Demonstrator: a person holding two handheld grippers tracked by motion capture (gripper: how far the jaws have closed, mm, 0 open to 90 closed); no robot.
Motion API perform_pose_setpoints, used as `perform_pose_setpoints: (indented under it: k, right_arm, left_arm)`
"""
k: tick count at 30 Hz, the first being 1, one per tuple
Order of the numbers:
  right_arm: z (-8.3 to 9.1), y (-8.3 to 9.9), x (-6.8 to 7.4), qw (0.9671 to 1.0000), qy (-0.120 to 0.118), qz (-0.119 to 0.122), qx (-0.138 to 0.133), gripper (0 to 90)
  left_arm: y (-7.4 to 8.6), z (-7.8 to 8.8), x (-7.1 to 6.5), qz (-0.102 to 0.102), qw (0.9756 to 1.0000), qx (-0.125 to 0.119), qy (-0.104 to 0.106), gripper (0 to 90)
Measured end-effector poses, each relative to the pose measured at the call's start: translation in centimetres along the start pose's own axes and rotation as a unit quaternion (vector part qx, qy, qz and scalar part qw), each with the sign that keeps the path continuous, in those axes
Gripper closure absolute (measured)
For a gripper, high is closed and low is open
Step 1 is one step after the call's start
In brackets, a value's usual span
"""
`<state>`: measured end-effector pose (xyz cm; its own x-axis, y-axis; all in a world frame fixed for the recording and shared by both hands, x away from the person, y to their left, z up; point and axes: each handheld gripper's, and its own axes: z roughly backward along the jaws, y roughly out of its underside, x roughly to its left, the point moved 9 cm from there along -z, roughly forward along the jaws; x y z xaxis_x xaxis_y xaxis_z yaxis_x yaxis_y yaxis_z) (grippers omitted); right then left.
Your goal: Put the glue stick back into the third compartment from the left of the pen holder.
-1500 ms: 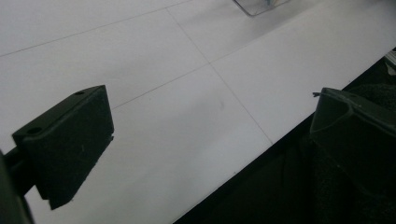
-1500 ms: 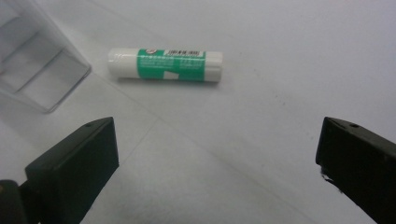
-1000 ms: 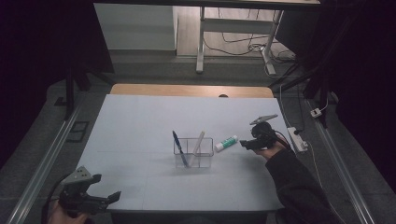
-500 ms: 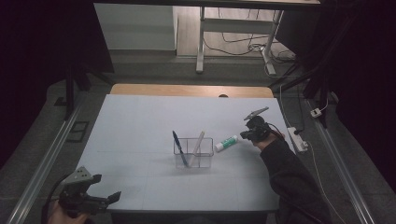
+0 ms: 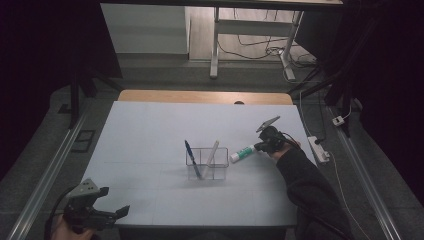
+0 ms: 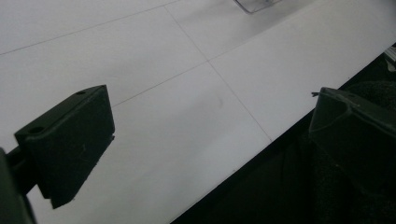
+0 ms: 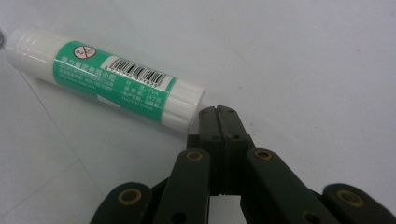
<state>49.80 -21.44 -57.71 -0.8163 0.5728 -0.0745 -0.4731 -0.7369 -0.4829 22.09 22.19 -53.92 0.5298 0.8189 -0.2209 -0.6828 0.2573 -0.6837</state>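
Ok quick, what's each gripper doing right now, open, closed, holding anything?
Left gripper: open, nothing between its jaws, over the table's near edge.
Right gripper: shut on nothing, its tips at the end of the glue stick.

The right claw (image 7: 219,112) is held with jaws pressed together near the tabletop's right edge; the left claw (image 6: 205,126) is held wide apart at its near-left corner.

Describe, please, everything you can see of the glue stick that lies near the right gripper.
The glue stick is a short white cylinder, plastic by its look, with a green label that bears a barcode, small white print and a round red prohibition sign. It lies flat on the white table, just right of the clear organizer, its far end close to that box. The right gripper, its jaws shut together with nothing between them, has its tips at the stick's near end; whether they touch it cannot be told.
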Motion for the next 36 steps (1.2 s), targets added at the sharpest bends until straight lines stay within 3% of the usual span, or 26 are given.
perform_pose_setpoints:
  k: [19, 36]
  right_arm:
    - [0.7, 1.1, 0.9, 0.9995, -0.028, 0.012, 0.011, 89.7]
    - [1.7, 2.5, 2.8, 0.9985, -0.050, 0.012, 0.019, 89.7]
  left_arm:
    - [0.0, 0.0, 0.0, -0.002, 1.0000, 0.001, 0.000, 0.5]
    - [0.0, -0.1, -0.1, -0.003, 1.0000, 0.002, -0.001, 0.4]
